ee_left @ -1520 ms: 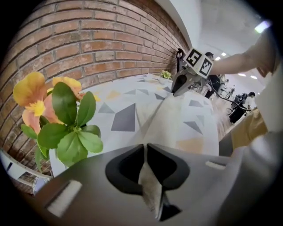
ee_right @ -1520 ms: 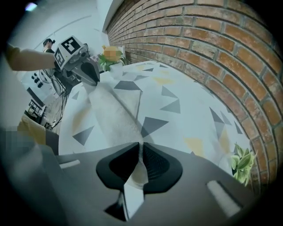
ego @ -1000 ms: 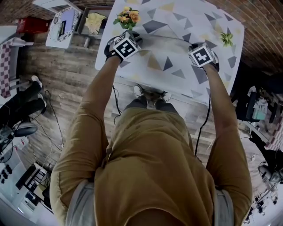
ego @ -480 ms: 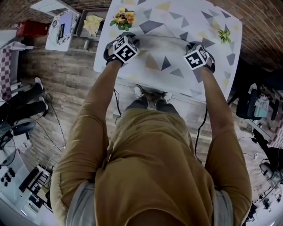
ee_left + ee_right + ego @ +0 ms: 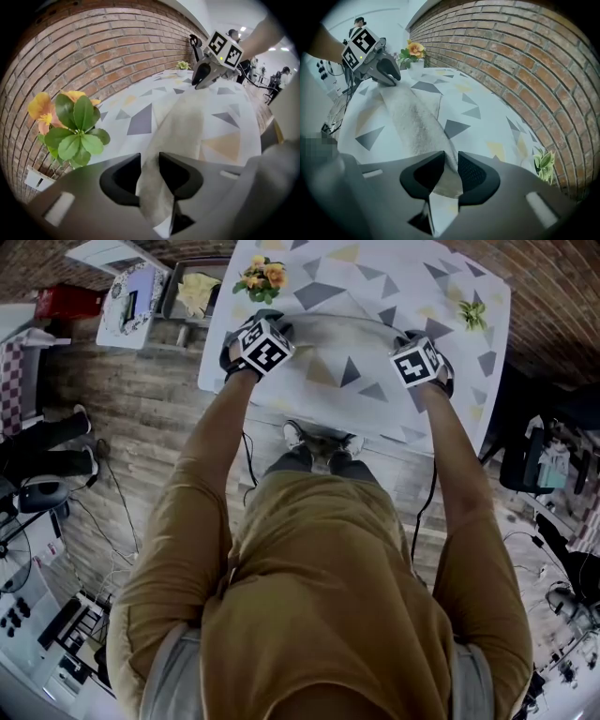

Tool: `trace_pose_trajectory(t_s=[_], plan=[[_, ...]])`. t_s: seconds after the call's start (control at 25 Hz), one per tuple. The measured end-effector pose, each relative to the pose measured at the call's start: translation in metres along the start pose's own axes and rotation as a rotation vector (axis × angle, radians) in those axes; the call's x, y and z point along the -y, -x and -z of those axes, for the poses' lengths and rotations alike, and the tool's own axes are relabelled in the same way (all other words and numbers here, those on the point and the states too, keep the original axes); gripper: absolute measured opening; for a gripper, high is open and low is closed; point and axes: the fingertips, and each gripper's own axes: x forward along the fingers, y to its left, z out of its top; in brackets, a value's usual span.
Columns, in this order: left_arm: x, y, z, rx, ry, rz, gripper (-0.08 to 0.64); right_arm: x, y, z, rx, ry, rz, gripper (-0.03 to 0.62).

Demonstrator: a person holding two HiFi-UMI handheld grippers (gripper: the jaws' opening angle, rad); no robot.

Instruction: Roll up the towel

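The towel lies as a long band on the table, its axis running from left gripper to right gripper; each pinches one end (jaws have just been easing apart, cloth between them), neither nearer.

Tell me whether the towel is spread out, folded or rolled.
Folded: the towel runs as one long narrow strip across the table, not yet rolled.

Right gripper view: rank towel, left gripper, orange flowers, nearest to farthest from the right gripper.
1. towel, between its jaws, which have just been opening.
2. left gripper, at towel's far end, jaws likewise opening.
3. orange flowers, farthest back.
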Motion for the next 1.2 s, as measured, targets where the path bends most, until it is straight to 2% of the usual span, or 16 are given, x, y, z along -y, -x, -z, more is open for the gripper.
trace_pose_trajectory(t_s=[0.68, 0.8, 0.96, 1.04, 1.2], plan=[[0.028, 0.012, 0.010, 0.013, -0.038, 0.028, 0.133, -0.024, 0.018, 0.027, -0.007, -0.019, -0.007, 0.072], [0.025, 0.016, 0.015, 0.011, -0.048, 0.004, 0.167, -0.019, 0.029, 0.024, 0.030, -0.040, 0.016, 0.117], [0.013, 0.029, 0.019, 0.039, -0.033, -0.055, 0.175, -0.007, 0.049, 0.021, 0.091, -0.085, 0.047, 0.133], [0.009, 0.038, 0.019, 0.069, -0.025, -0.077, 0.175, -0.002, 0.059, 0.019, 0.122, -0.042, 0.085, 0.133], [0.010, 0.055, 0.014, 0.130, -0.051, -0.109, 0.175, -0.017, 0.072, 0.013, 0.153, 0.217, 0.149, 0.133]])
